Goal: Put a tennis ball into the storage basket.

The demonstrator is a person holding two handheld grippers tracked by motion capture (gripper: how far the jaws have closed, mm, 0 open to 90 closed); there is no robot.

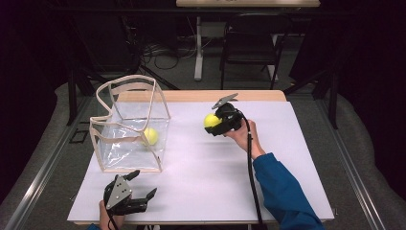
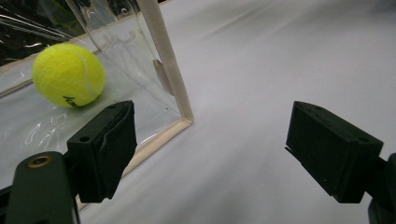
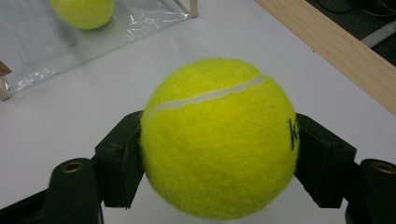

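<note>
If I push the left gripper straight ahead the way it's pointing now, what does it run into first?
Probably the clear bag: its tan corner edge stands just ahead of the open left gripper, nearer one jaw. Past the other jaw lies bare white table. Depth is uncertain.

My right gripper (image 1: 216, 125) is matte black, a grey three-cornered plate on top. Black cable trails along my blue sleeve (image 1: 282, 191). Brass-ringed screw holes sit below each blocky jaw.

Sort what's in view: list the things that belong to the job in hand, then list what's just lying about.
In the job:
- tennis ball clamped in the right gripper
- clear bag with beige trim
- second tennis ball inside the bag
- left gripper, jaws open, nothing between them

Just lying about:
- black chair behind the table
- cables on the floor
</note>
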